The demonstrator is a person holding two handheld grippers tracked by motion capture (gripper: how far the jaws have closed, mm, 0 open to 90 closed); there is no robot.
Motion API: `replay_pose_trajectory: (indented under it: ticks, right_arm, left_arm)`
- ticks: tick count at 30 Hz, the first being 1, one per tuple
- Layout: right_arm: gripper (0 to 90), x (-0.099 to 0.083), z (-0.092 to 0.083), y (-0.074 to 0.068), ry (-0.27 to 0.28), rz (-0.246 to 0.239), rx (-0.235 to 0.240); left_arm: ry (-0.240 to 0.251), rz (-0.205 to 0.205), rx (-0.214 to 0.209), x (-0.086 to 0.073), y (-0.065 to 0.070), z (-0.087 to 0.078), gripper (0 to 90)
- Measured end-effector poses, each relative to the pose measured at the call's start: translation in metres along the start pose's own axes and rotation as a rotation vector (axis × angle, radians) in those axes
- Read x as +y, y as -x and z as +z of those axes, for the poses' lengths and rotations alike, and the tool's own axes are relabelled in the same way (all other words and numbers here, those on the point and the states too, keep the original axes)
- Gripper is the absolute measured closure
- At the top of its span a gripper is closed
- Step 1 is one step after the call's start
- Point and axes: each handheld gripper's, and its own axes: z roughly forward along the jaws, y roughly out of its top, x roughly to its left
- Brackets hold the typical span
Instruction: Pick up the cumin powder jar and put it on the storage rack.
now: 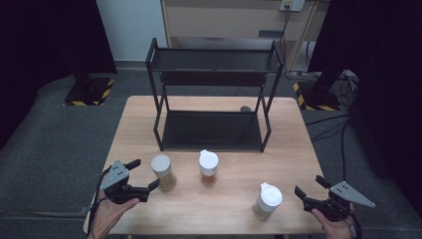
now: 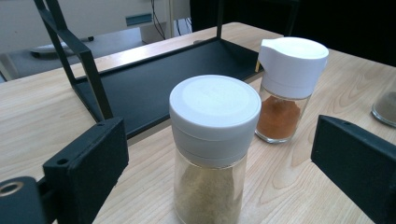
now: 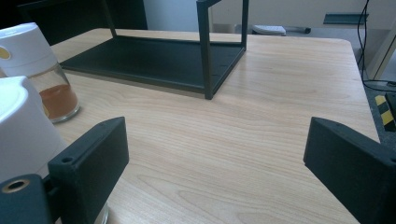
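Three white-capped spice jars stand on the wooden table (image 1: pixel 288 149). The tan-powder jar (image 1: pixel 163 172) (image 2: pixel 212 149) sits just ahead of my open left gripper (image 1: pixel 144 174) (image 2: pixel 224 163), between its jaws but untouched. An orange-powder jar (image 1: pixel 208 167) (image 2: pixel 286 88) (image 3: pixel 46 74) stands at the centre. The third jar (image 1: pixel 267 200) (image 3: pixel 23 130) is left of my right gripper (image 1: pixel 311 187) (image 3: pixel 219 161), which is open and holds nothing. A black two-tier rack (image 1: pixel 214 89) (image 2: pixel 149 84) (image 3: pixel 159 60) stands behind the jars.
A small dark round thing (image 1: pixel 245 108) lies on the table behind the rack's right side. Grey carpet (image 1: pixel 54 139) surrounds the table, with cables (image 1: pixel 338 129) on the floor to the right. A wooden cabinet (image 1: pixel 229 20) stands at the back.
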Motion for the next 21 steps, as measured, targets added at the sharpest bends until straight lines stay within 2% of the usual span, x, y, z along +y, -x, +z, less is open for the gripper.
replay_pose_trajectory:
  ticks: [21]
  right_arm:
    - [7.2, 0.0, 0.001, 0.0, -0.001, -0.001, 0.002]
  left_arm:
    - [-0.009, -0.004, -0.019, 0.001, -0.006, 0.028, 6.4]
